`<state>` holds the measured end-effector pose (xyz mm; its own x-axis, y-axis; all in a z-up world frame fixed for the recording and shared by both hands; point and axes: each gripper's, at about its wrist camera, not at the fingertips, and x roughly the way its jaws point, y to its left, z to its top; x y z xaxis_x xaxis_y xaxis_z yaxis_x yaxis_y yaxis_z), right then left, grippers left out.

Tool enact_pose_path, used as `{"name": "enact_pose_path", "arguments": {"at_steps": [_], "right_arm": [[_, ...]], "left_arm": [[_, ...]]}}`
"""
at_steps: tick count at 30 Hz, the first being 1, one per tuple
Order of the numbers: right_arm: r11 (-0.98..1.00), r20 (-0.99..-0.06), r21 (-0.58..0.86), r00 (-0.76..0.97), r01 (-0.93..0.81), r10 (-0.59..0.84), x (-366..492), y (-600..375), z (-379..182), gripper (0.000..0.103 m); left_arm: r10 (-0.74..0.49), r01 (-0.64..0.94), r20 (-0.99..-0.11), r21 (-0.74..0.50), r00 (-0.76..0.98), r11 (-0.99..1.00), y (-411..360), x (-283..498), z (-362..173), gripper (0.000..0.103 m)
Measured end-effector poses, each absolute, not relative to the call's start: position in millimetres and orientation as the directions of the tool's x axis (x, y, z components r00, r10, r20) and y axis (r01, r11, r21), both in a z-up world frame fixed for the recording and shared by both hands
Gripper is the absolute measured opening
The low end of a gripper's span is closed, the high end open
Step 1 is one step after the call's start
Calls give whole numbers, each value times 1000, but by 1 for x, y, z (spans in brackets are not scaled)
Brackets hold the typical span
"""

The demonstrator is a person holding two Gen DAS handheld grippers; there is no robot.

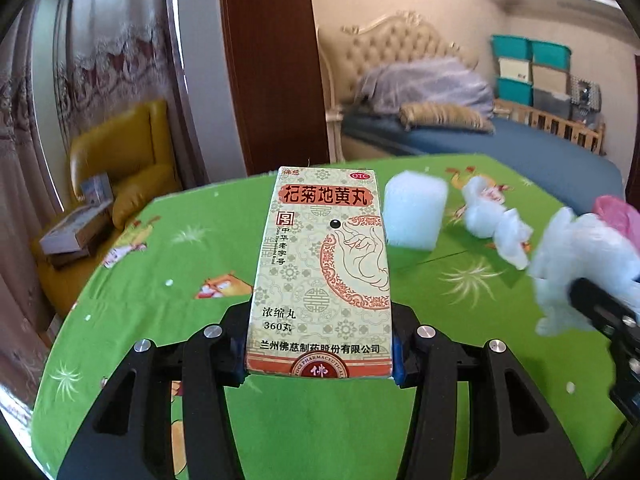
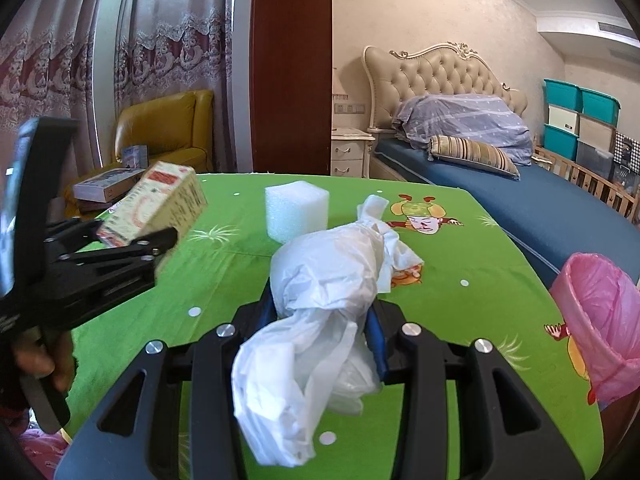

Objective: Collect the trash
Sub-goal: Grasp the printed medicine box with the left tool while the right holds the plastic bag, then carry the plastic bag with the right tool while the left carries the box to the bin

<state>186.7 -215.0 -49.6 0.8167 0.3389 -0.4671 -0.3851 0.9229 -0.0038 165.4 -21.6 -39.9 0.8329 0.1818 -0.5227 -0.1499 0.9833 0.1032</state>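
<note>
Table: green cartoon-print cloth, filling lower half of both views; foam block standing on it, upper centre of right wrist view; crumpled tissue lying just right of the block in left wrist view; small white flecks scattered across the cloth.
</note>
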Motion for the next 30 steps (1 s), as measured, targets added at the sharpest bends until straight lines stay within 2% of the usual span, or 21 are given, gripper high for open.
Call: {"name": "enact_pose_path", "arguments": {"at_steps": [17,30], "right_arm": [[929,-419,-50,852,-367,314,159,-213,-36,39],[951,-395,-20,876,-309,276,151,-247,-29,39]], "left_arm": [[147,-125,-381,81,913,989,-29,126,-6,47],[113,-75,-354,119,929,990,-59,122,6,47]]}}
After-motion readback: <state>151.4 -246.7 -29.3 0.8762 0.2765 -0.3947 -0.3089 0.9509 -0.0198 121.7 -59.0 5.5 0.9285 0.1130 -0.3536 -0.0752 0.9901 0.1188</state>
